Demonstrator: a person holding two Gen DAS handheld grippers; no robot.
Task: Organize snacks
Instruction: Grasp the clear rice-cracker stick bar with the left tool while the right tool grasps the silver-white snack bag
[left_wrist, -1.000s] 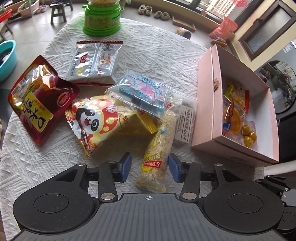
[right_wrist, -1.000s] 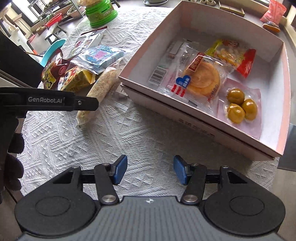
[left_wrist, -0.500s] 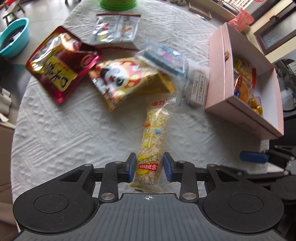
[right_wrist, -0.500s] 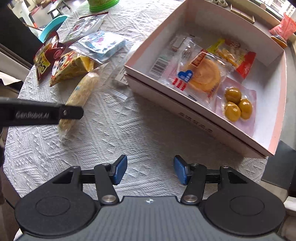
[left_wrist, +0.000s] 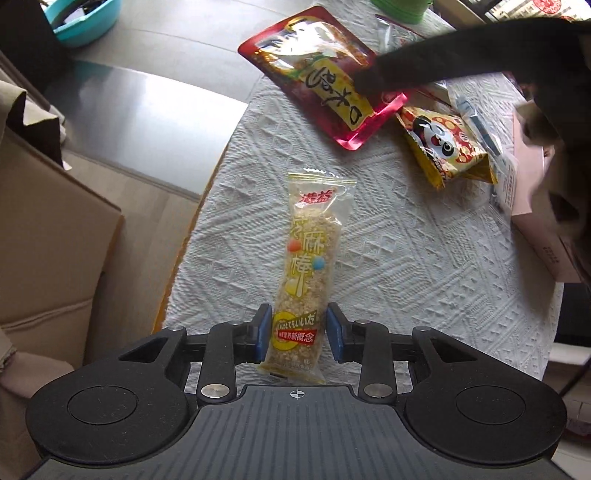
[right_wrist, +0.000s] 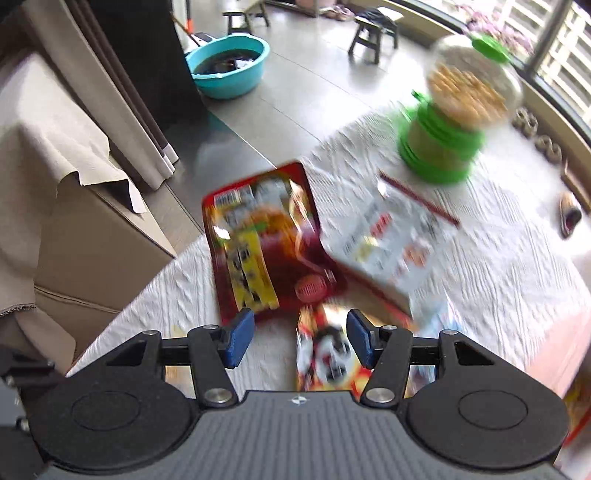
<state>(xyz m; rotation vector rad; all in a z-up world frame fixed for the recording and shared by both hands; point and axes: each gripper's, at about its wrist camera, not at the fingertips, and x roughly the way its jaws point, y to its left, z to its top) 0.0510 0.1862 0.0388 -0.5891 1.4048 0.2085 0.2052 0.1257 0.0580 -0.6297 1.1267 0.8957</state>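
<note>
My left gripper (left_wrist: 296, 331) is shut on the near end of a long puffed rice bar (left_wrist: 308, 266) in a clear wrapper, held over the white tablecloth (left_wrist: 406, 258). My right gripper (right_wrist: 297, 341) is open and empty, above the panda snack bag (right_wrist: 328, 358), which also shows in the left wrist view (left_wrist: 445, 147). A red pouch (right_wrist: 258, 240) lies beyond it, also seen in the left wrist view (left_wrist: 325, 81). The pink box (left_wrist: 535, 206) is at the right, partly hidden by the dark right arm (left_wrist: 480, 55).
A silver packet (right_wrist: 399, 243) and a green-lidded jar (right_wrist: 454, 122) stand farther back on the table. A cardboard box (left_wrist: 48, 236) sits off the table's left edge. A teal basin (right_wrist: 229, 66) is on the floor.
My left gripper has pulled the rice bar toward the table's left edge and turned left. My right gripper has swung from the pink box over to the panda bag and red pouch.
</note>
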